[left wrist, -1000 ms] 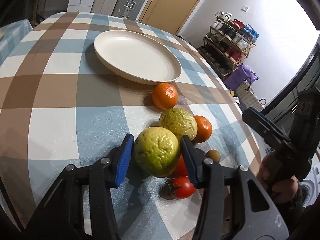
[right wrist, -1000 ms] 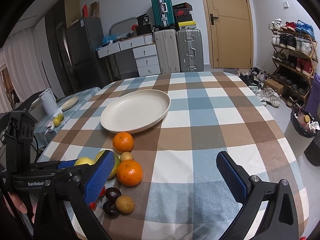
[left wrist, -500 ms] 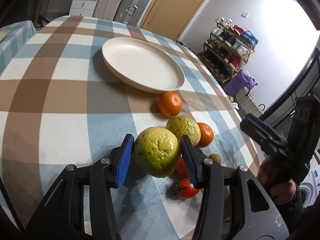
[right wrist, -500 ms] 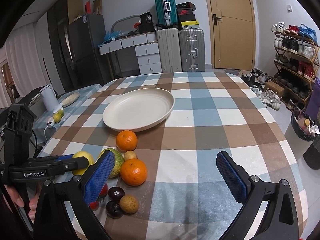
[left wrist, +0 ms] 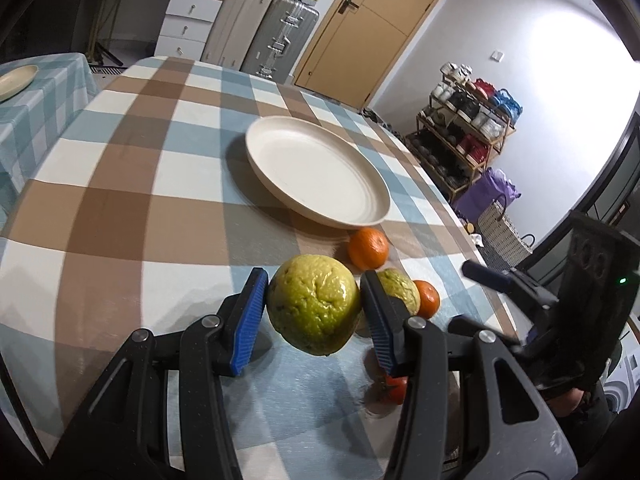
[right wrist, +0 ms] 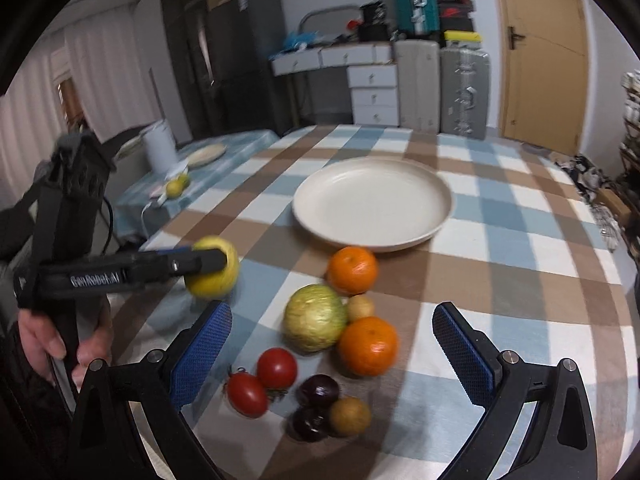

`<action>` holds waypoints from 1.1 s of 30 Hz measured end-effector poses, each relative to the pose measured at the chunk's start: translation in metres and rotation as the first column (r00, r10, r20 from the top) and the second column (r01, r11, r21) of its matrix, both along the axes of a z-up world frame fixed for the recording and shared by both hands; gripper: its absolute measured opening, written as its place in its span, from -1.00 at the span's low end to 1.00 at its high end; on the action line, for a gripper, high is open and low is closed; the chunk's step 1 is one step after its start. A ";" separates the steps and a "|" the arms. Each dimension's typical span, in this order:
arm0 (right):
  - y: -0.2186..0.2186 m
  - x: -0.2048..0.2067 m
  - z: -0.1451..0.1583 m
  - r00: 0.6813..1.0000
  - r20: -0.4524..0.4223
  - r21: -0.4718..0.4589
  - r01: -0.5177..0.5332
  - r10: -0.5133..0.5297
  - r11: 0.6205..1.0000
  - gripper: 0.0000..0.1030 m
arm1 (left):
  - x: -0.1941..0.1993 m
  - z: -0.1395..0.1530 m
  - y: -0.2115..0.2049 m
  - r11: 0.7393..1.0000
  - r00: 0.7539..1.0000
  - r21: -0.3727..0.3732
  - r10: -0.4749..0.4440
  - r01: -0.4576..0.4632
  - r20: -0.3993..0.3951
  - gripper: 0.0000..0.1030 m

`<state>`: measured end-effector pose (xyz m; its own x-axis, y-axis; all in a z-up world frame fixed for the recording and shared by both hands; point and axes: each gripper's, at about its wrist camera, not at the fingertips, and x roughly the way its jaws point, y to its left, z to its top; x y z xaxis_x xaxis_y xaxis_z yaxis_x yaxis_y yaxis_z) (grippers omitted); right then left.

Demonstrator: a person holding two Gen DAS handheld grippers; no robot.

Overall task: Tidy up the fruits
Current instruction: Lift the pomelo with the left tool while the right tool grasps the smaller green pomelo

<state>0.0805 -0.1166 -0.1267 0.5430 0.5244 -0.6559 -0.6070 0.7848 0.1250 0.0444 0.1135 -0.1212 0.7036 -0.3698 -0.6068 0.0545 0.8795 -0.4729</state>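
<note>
My left gripper [left wrist: 314, 312] is shut on a bumpy yellow-green fruit [left wrist: 313, 304] and holds it above the checked tablecloth; the right wrist view shows the same held fruit [right wrist: 214, 268] at the left. A cream plate [left wrist: 320, 172] [right wrist: 372, 204] lies farther back, with nothing in it. A second green fruit [right wrist: 314, 318], two oranges [right wrist: 352, 270] [right wrist: 368, 346], two tomatoes [right wrist: 262, 384], dark plums [right wrist: 316, 404] and small brown fruits [right wrist: 350, 416] cluster on the cloth. My right gripper [right wrist: 332, 352] stands open over that cluster, touching nothing.
A side table [right wrist: 224, 148] with a white jug, a small plate and lemons stands to the left. Suitcases [right wrist: 464, 92], drawers and a door line the far wall. A shoe rack [left wrist: 468, 128] and baskets sit beyond the table's right edge.
My left gripper has lifted the green fruit and carried it toward the plate. My right gripper has swung left, bringing the fruit cluster between its open fingers.
</note>
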 end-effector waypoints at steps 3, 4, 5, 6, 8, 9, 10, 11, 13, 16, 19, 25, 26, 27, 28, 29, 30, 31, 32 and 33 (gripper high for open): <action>0.015 0.004 -0.009 1.000 -0.023 -0.031 -0.019 0.018 0.999 0.74 | -0.003 -0.001 0.008 1.000 1.000 0.000 0.014 -0.014 0.003 -0.13; 0.022 0.005 -0.011 0.999 -0.026 -0.050 -0.031 0.030 0.998 0.61 | -0.003 -0.001 0.010 1.000 1.000 -0.003 0.017 -0.017 0.000 -0.13; 0.026 0.006 -0.014 0.999 -0.025 -0.070 -0.033 0.031 0.997 0.60 | -0.003 -0.002 0.012 1.000 1.000 -0.004 0.019 -0.019 -0.001 -0.13; 0.029 0.008 -0.015 0.999 -0.023 -0.084 -0.032 0.031 0.996 0.60 | -0.004 -0.003 0.014 1.000 1.000 -0.005 0.021 -0.021 -0.002 -0.13; 0.036 0.008 -0.017 0.999 -0.008 -0.115 -0.032 0.032 0.993 0.59 | -0.003 -0.006 0.016 1.000 1.000 -0.009 0.022 -0.022 -0.007 -0.13; 0.039 0.008 -0.017 0.999 -0.001 -0.127 -0.035 0.035 0.991 0.58 | -0.003 -0.008 0.016 1.000 1.000 -0.010 0.021 -0.021 -0.011 -0.13; 0.041 0.007 -0.018 0.999 0.004 -0.139 -0.036 0.037 0.990 0.56 | -0.002 -0.009 0.017 1.000 1.000 -0.011 0.019 -0.019 -0.013 -0.13; 0.043 0.006 -0.018 0.999 0.012 -0.157 -0.036 0.039 0.987 0.52 | -0.001 -0.010 0.017 1.000 1.000 -0.015 0.018 -0.018 -0.014 -0.13; 0.050 0.004 -0.020 0.999 0.036 -0.214 -0.031 0.040 0.976 0.48 | -0.001 -0.013 0.017 1.000 1.000 -0.019 0.016 -0.016 -0.016 -0.13; 0.061 0.000 -0.021 0.997 0.077 -0.305 -0.002 0.027 0.952 0.43 | 0.001 -0.016 0.018 1.000 1.000 -0.024 0.016 -0.016 -0.018 -0.13; 0.072 -0.005 -0.026 0.993 0.107 -0.392 0.003 0.042 0.920 0.14 | 0.002 -0.017 0.020 0.999 1.000 -0.026 0.021 -0.021 -0.019 -0.13; 0.075 -0.003 -0.033 0.995 0.091 -0.422 -0.006 0.049 0.907 -0.10 | 0.002 -0.019 0.024 0.999 0.999 -0.026 0.037 -0.038 -0.022 -0.13; 0.074 -0.001 -0.033 0.995 0.081 -0.407 -0.013 0.051 0.913 -0.11 | 0.003 -0.019 0.024 0.999 0.999 -0.026 0.038 -0.039 -0.021 -0.13; 0.074 0.000 -0.033 0.996 0.077 -0.399 -0.016 0.051 0.917 -0.11 | 0.003 -0.019 0.024 0.999 0.999 -0.024 0.038 -0.039 -0.020 -0.13; 0.072 -0.001 -0.031 0.996 0.080 -0.385 -0.011 0.046 0.923 -0.11 | 0.003 -0.019 0.024 0.999 0.999 -0.023 0.038 -0.039 -0.020 -0.13; 0.069 0.000 -0.029 0.996 0.080 -0.364 -0.010 0.042 0.931 -0.11 | 0.002 -0.019 0.024 0.999 0.999 -0.020 0.039 -0.039 -0.019 -0.13; 0.067 0.001 -0.026 0.996 0.078 -0.337 -0.010 0.039 0.941 -0.11 | 0.003 -0.018 0.024 0.999 0.999 -0.019 0.039 -0.039 -0.019 -0.13; 0.065 0.001 -0.023 0.997 0.074 -0.314 -0.011 0.036 0.949 -0.11 | 0.003 -0.017 0.024 0.999 0.999 -0.016 0.039 -0.039 -0.017 -0.13; 0.062 0.002 -0.019 0.997 0.063 -0.280 -0.015 0.034 0.960 -0.11 | 0.003 -0.015 0.024 0.999 0.999 -0.013 0.039 -0.039 -0.016 -0.13; 0.060 0.003 -0.018 0.998 0.055 -0.259 -0.017 0.032 0.966 -0.11 | 0.005 -0.014 0.024 0.999 0.999 -0.009 0.039 -0.039 -0.015 -0.13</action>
